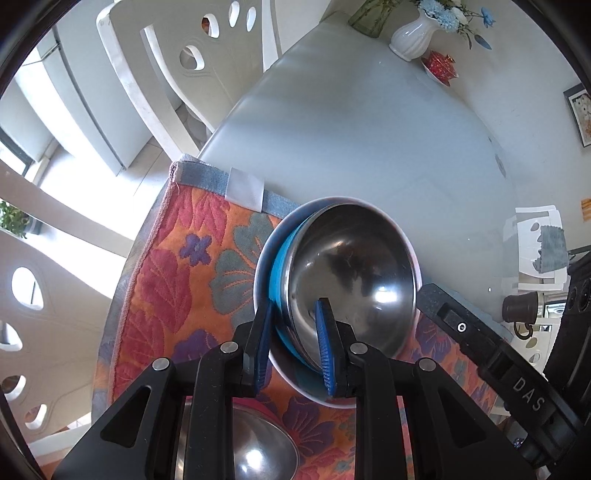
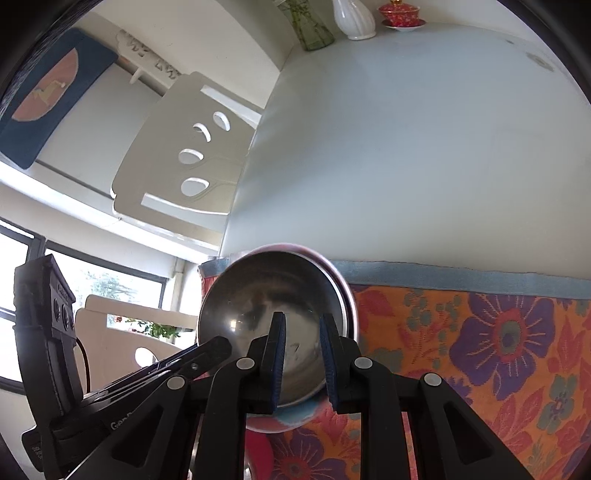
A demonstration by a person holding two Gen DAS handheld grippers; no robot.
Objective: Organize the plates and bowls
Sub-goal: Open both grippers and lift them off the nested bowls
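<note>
- left gripper (image 1: 295, 341) clamped on near rim of steel bowl (image 1: 354, 273); bowl tilted, nested in blue-lined white bowl (image 1: 280, 258)
- right gripper (image 2: 303, 360) fingers pinched on same steel bowl's rim (image 2: 273, 306)
- stack on floral mat (image 1: 177, 280), far edge, 12 o'clock from left gripper
- second steel bowl (image 1: 255, 446) at 6 o'clock
- white vase (image 1: 413, 37) at 1 o'clock, table's (image 1: 369, 140) far end

Glass tabletop (image 1: 369, 122) beyond floral placemat (image 1: 177, 280) wide open. Far corner blocked: white vase (image 1: 415, 35), green glass vase (image 2: 308, 26), red teacup (image 1: 439, 64). White chair (image 2: 184, 162) stands against the table edge. Stacked steel bowl (image 1: 354, 273) occupies the mat's far edge.
</note>
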